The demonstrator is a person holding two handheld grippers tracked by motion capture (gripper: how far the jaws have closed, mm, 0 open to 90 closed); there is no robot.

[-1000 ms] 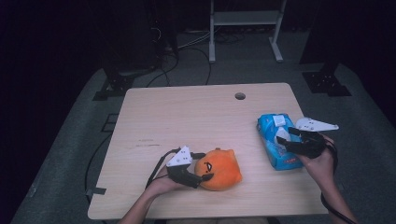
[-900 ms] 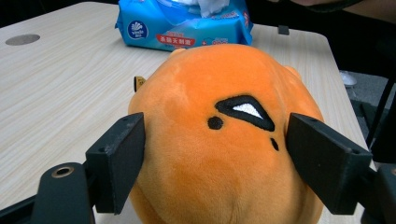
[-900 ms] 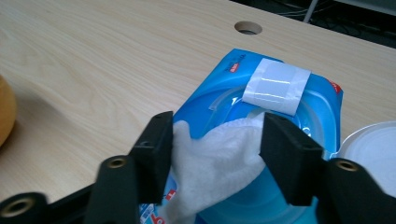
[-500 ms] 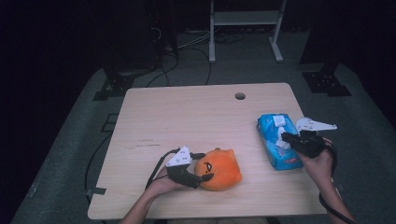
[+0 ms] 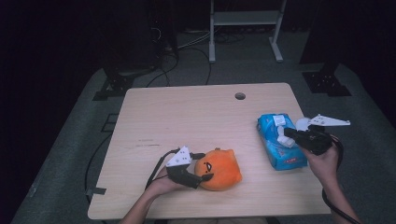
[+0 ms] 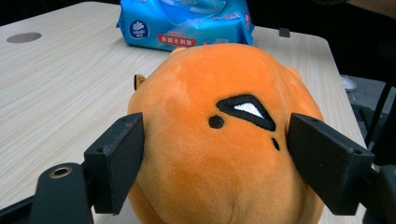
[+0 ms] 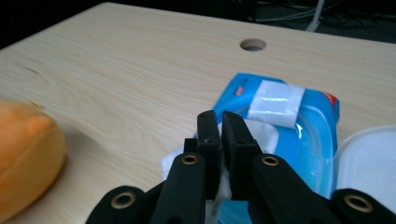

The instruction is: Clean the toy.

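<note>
One orange plush toy (image 5: 218,169), one blue pack of wet wipes (image 5: 280,148), two grippers, one wooden surface (image 5: 187,116).

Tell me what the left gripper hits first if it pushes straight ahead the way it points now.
The left gripper already has the orange plush toy between its jaws, so it meets that first. Farther along the line lies the blue wipes pack, probably reached only after the toy.

The plush toy (image 5: 219,169) lies near on the surface (image 5: 187,116). The wipes pack (image 5: 280,144) lies to its right. A hole (image 5: 240,96) is far behind them.
</note>
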